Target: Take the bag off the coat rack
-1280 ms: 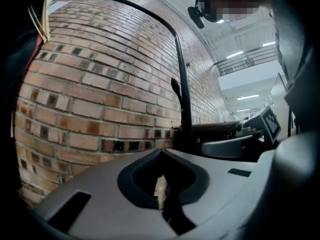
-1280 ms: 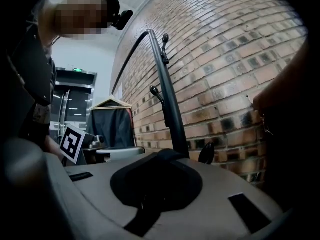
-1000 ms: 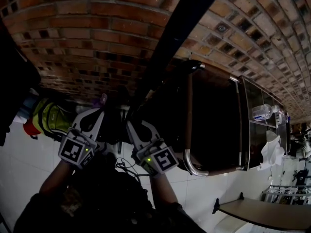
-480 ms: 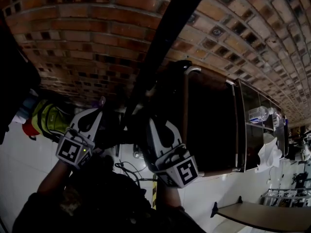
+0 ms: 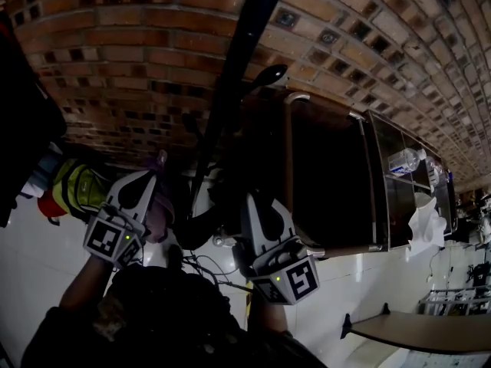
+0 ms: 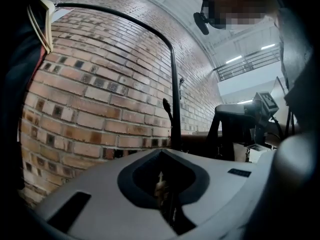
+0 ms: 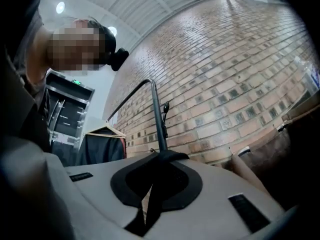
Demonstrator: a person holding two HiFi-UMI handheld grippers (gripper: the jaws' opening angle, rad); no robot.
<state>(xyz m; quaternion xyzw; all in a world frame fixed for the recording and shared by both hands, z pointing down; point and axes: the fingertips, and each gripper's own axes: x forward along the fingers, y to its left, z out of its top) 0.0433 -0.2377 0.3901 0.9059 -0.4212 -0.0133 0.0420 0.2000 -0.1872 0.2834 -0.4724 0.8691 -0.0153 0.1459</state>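
Note:
The black coat rack pole runs up across the brick wall and shows again as a pole and a pole in the gripper views. The black bag hangs low, close to my body. My right gripper is to the right of the pole's foot, shut on the bag's black strap, which comes out over its jaw tips. My left gripper is to the left of the pole with its jaws shut. Only a thin sliver shows in the left gripper's slot, and I cannot make out what it is.
A dark brown cabinet stands right of the pole, with a glass-front shelf unit beyond it. A yellow-green item lies at the left. Cables lie on the white floor. A dark garment on a hanger hangs nearby.
My right gripper has moved right and down, away from the left gripper and the pole, with the strap in it. The left gripper has hardly moved.

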